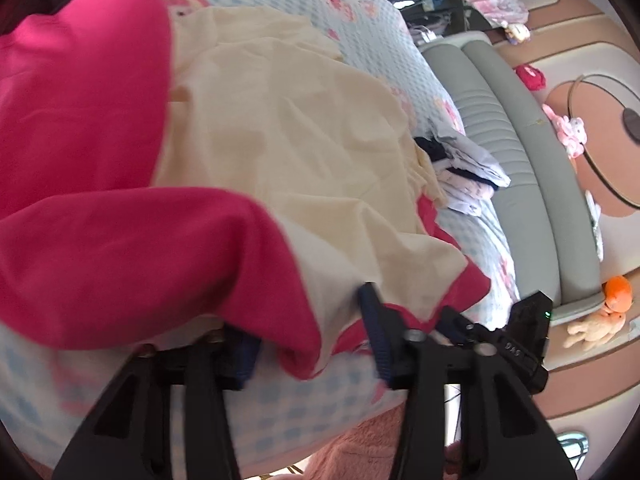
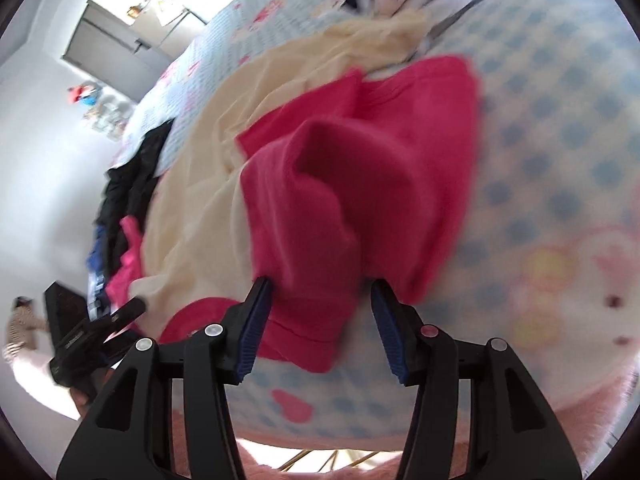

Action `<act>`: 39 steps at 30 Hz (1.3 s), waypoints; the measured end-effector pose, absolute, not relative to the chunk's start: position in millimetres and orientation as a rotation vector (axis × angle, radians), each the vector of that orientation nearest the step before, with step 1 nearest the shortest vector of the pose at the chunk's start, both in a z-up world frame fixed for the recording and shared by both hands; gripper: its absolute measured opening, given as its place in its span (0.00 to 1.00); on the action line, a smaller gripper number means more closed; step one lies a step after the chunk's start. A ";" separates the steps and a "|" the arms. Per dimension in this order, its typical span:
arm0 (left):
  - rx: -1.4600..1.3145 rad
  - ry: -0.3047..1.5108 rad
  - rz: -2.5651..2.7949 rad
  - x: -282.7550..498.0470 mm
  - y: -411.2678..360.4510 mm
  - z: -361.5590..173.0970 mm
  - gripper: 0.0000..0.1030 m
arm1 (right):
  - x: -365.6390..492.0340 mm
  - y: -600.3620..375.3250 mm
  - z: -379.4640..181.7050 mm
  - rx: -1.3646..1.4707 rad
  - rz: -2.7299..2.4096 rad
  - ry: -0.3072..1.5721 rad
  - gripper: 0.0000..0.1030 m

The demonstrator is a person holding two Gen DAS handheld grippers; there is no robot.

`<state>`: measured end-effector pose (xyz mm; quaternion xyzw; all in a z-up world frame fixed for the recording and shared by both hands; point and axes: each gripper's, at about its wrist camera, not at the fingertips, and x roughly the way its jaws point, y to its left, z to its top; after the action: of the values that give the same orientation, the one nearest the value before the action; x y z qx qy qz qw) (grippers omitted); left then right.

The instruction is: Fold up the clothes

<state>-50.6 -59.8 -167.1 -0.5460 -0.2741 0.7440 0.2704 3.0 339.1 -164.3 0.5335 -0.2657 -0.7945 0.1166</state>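
Your left hand-held gripper (image 1: pixel 316 336) stands partly open, its ribbed blue pads (image 1: pixel 374 332) apart, and the hem of the shirt (image 1: pixel 288 152) drapes between them; you cannot tell whether either pad touches the cloth. That shirt is a soft, cream-bodied top with deep pink sleeves, spread rumpled across the bed (image 1: pixel 384 28), its body creased in shallow folds and its pink trim running along the near hem. One pink sleeve (image 1: pixel 152 248) lies folded across the cream front as a broad, rounded flap. Your right hand-held gripper (image 2: pixel 320 328) is also open, jaws well apart, and the other pink sleeve (image 2: pixel 340 208) sits bunched between them, its cuff edge lying flat on the sheet without being pinched. The bedsheet is a thin cotton with a pale blue check and pink cartoon prints. At the far side of the shirt lies a small heap of white and navy clothes (image 1: pixel 464 172), crumpled. In the right view a dark pile (image 2: pixel 124 200) of black, blue and pink garments lies beside the cream body. Beyond the bed's edge runs a padded grey frame (image 1: pixel 500 120) with stitched ribs, and plush toys (image 1: pixel 600 320) lie on the floor.
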 end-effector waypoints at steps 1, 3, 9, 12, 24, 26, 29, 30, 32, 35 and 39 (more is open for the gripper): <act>-1.466 -0.728 2.021 -48.8 -58.8 -164.1 0.19 | 2.0 333.4 -165.0 1.555 -2.293 -0.763 0.23; -1.454 -0.706 2.057 -44.9 -57.2 -157.9 0.16 | 5.2 322.1 -160.7 1.539 -2.290 -0.685 0.12; -1.533 -0.735 2.097 -15.6 -89.8 -170.6 0.12 | 26.8 308.8 -159.2 1.603 -2.333 -0.477 0.06; -1.580 -0.804 2.005 -10.5 -98.6 -194.4 0.11 | 32.0 315.1 -184.1 1.681 -2.255 -0.556 0.07; -1.536 -0.774 2.058 -41.5 -72.9 -187.7 0.16 | 6.3 327.5 -164.5 1.546 -2.327 -0.662 0.11; -1.526 -0.791 2.107 -34.0 -80.4 -180.1 0.11 | 13.1 321.6 -153.2 1.533 -2.353 -0.607 0.06; -1.507 -0.800 2.104 -19.7 -94.9 -170.0 0.09 | 29.3 322.5 -140.7 1.491 -2.412 -0.600 0.04; -1.508 -0.806 2.091 -15.2 -98.8 -167.9 0.09 | 34.2 320.9 -138.2 1.481 -2.398 -0.597 0.04; -1.505 -0.826 2.061 -7.5 -105.0 -165.6 0.09 | 42.3 317.5 -134.3 1.465 -2.362 -0.590 0.04; -1.521 -0.851 2.002 -3.6 -111.7 -171.5 0.13 | 43.9 316.8 -137.1 1.456 -2.290 -0.615 0.07; -1.610 -0.993 1.952 -24.3 -129.7 -202.7 0.52 | 37.0 345.6 -152.9 1.487 -2.338 -0.788 0.26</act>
<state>-24.3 -129.7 -202.7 -0.5791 -0.3571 0.7021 0.2102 37.0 345.6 -152.9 0.5118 -0.2711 -0.8048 0.1300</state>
